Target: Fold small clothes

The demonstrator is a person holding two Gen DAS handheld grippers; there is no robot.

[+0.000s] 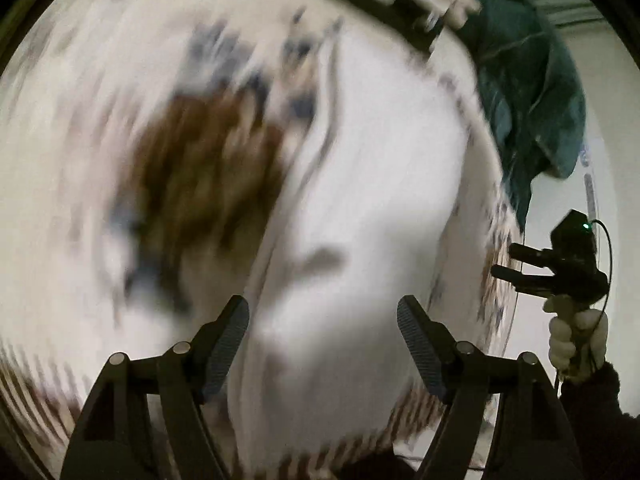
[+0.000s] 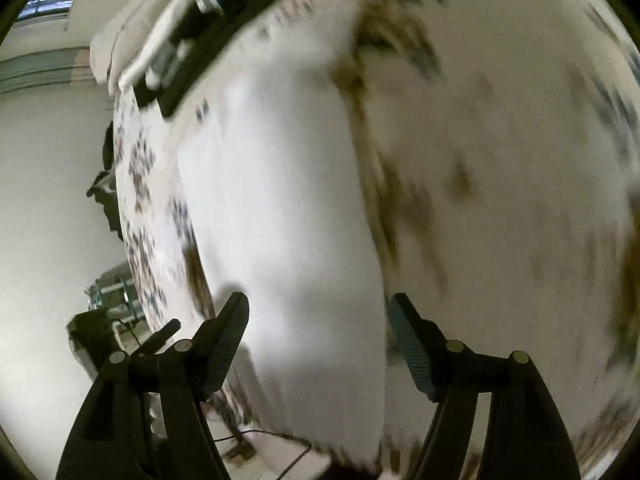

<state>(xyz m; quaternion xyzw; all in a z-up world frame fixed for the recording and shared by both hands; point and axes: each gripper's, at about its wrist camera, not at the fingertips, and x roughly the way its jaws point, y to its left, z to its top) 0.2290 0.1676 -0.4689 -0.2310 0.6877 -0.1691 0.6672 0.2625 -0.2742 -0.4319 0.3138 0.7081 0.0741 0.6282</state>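
Observation:
Both views are motion-blurred. A white garment lies spread on a patterned cloth with brown and blue marks. My left gripper is open and empty above the garment's near part. In the right wrist view the same white garment lies on the patterned cloth. My right gripper is open and empty above it. The right gripper also shows in the left wrist view, held in a gloved hand at the table's right edge, jaws a little apart.
A dark teal cloth lies heaped at the far right of the table. A black tray with white pieces sits at the far edge; it also shows in the right wrist view. Pale floor lies beyond the table edge.

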